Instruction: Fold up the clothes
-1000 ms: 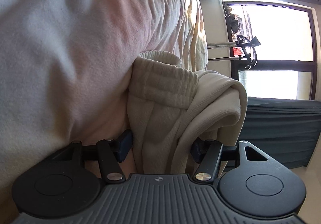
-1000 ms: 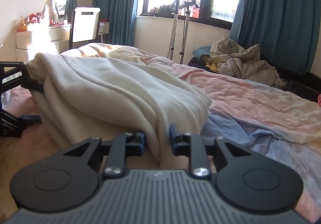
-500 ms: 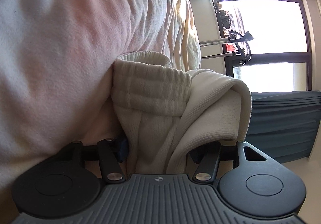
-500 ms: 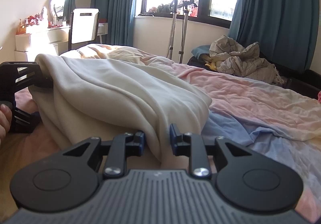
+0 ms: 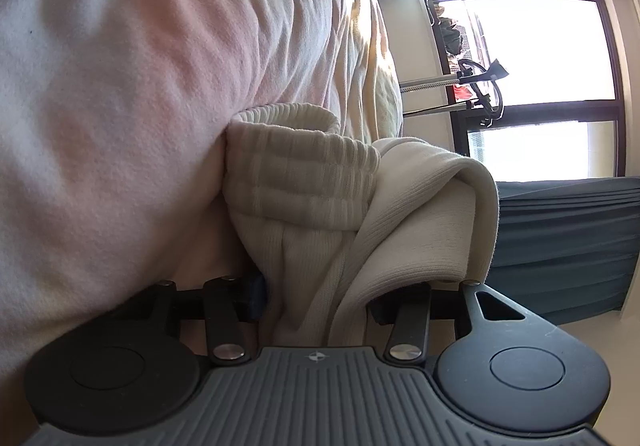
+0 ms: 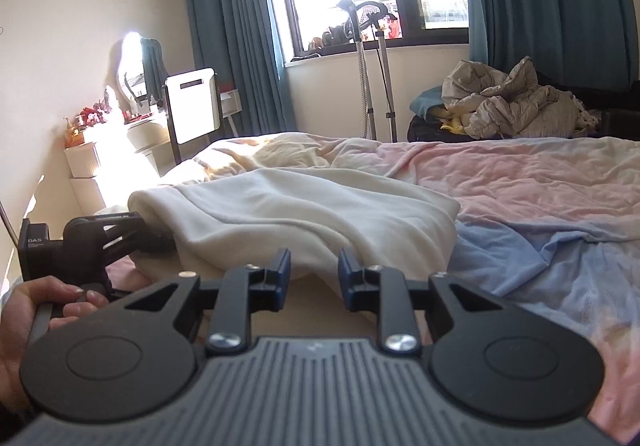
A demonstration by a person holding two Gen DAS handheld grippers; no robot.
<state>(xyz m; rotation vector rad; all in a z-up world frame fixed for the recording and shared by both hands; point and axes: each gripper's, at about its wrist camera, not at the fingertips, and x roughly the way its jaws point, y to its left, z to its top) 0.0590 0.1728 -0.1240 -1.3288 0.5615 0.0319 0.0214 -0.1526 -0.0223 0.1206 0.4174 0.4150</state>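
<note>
Two grippers worked one cream garment (image 6: 304, 214), a thick knit piece with a ribbed cuff or waistband (image 5: 296, 174), which lay on the bed (image 6: 520, 182) in the lower middle of the right wrist frame, already doubled over on itself into a soft bundle. By my judgement the fold was partway done: the cloth had at least one layer turned over, but its edges sagged unevenly and it was not yet a flat, squared stack, so a further fold and some smoothing seemed to remain (a heap of other clothes (image 6: 516, 102) sat at the upper right, perhaps waiting its turn). The left gripper (image 5: 316, 294) was turned on its side, the window running vertically in its view, and its fingers stood moderately apart with the bunched fabric filling the gap between them, apparently clamped. In the right wrist view that same gripper showed at the left edge, at the garment's left end, with the person's left hand (image 6: 36, 310) on its handle. The right gripper (image 6: 311, 274) sat level and low, just before the garment's near edge, its fingers parted and holding nothing, the cloth's hem lying just beyond the tips.
</note>
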